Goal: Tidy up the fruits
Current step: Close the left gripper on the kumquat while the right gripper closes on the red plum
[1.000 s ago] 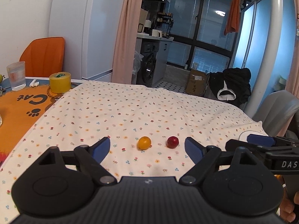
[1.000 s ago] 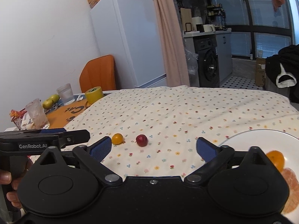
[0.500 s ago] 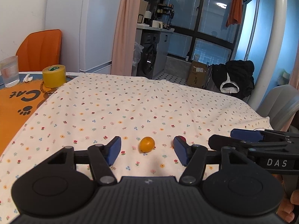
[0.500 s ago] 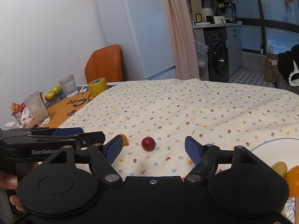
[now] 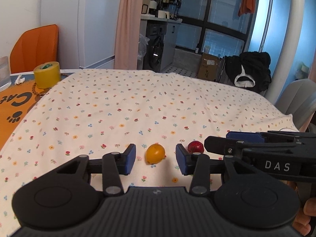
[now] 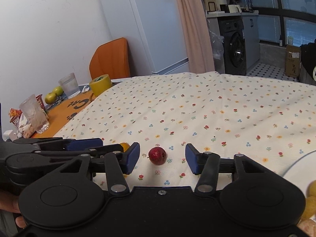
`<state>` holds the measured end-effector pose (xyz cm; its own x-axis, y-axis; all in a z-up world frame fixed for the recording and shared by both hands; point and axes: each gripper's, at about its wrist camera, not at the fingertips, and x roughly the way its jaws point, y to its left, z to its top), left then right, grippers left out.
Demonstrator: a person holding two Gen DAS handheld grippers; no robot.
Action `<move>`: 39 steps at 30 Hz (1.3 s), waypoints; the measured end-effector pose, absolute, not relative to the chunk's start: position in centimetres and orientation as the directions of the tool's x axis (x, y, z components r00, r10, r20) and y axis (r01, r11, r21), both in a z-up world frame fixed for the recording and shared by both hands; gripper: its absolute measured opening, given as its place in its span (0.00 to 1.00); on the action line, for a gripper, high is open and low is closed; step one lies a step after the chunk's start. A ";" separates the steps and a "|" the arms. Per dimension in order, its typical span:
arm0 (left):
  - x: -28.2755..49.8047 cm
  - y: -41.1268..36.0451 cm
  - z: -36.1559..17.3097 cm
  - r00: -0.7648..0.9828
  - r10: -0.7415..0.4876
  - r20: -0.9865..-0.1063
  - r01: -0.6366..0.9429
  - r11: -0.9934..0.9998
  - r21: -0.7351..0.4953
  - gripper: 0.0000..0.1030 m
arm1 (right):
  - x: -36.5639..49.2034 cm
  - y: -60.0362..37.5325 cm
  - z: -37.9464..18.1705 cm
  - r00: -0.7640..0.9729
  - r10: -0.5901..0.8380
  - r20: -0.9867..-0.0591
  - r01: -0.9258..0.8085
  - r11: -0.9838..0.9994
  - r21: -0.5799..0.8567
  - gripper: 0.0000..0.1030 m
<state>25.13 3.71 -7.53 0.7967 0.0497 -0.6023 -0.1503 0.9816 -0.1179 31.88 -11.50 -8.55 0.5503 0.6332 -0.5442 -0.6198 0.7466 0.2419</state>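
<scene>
Both grippers sit low over the flowered tablecloth point(image 5: 138, 102), each lined up on 1 small fruit. The left gripper point(image 5: 156, 157) is parted, its blue pads on either side of the yellow-orange fruit point(image 5: 155, 153) without touching it; the right gripper point(image 6: 162, 158) is likewise released, bracketing the small red fruit point(image 6: 157, 155) with clear gaps on both sides. The 2 fruits lie just beside each other, so the grippers crowd: the right pad of the left gripper stands very near the red fruit. To close well, each gripper likely needs to settle until the pads meet the fruit at its widest girth, then squeeze gently, since round fruit can roll or squirt out. The white plate point(image 6: 296, 165), already holding some yellow and orange fruit, lies at the right edge and seems the likely destination.
</scene>
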 end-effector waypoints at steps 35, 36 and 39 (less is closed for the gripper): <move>23.0 4.9 -6.2 0.806 0.050 -0.590 -0.174 0.973 -0.155 0.22 | 30.8 -9.8 -8.5 0.524 0.620 -0.585 -0.643 0.738 0.206 0.20; 22.8 4.7 -6.0 0.809 0.047 -0.586 -0.170 0.973 -0.156 0.22 | 30.6 -10.0 -8.3 0.529 0.619 -0.581 -0.641 0.740 0.204 0.20; 22.2 4.0 -5.4 0.820 0.041 -0.571 -0.156 0.976 -0.154 0.22 | 29.9 -10.8 -7.5 0.545 0.618 -0.566 -0.635 0.745 0.202 0.20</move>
<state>22.18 4.03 -5.36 0.8199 0.0410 -0.5711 -0.1562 0.9756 -0.1541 29.90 -10.80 -7.54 0.5452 0.6183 -0.5661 -0.6353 0.7454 0.2022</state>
